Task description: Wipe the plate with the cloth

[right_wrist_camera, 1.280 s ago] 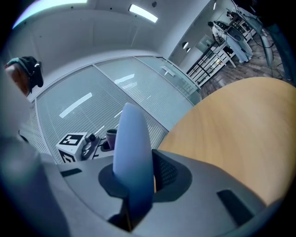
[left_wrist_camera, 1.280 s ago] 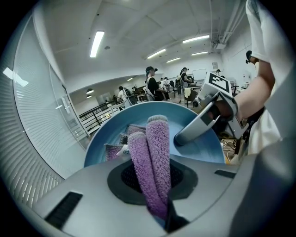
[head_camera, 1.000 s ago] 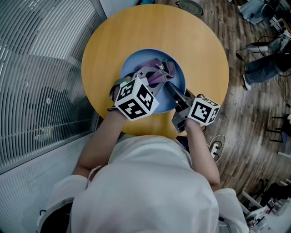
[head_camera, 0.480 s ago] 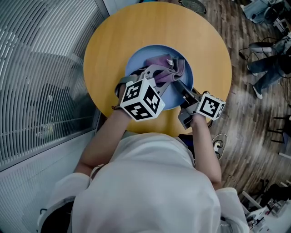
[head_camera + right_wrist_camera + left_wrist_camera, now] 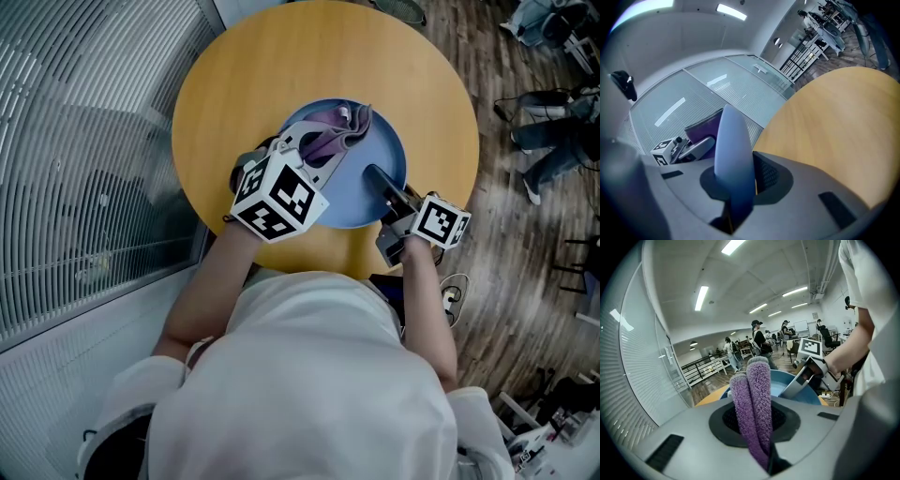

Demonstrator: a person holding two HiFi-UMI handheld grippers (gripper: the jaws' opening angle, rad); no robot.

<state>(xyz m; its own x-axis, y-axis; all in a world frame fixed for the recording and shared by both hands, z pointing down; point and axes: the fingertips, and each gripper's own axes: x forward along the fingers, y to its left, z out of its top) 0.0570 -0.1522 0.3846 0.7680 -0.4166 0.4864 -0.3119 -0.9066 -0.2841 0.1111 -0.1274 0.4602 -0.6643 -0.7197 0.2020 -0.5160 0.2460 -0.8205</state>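
**Desk:** What are your claws doing at the round table?

**Photographer:** Your left gripper is clenched on a fold of the purple cloth, which sits bunched at the far rim of the blue plate. Your right gripper is nipped narrowly on the plate's near-right rim, with the rim edge-on between its jaws.

**Desk:** And the arms?

**Photographer:** Your left forearm and right forearm both reach forward over the table's near edge. The left gripper angles down onto the plate and the right lies flatter, pointing in from the right.

**Desk:** What has changed since a second ago?

**Photographer:** The cloth was mid-plate then and now lies against the far rim. Your right gripper reached deeper across the plate before and now sits lower on the near-right rim. Neither grip has let go.
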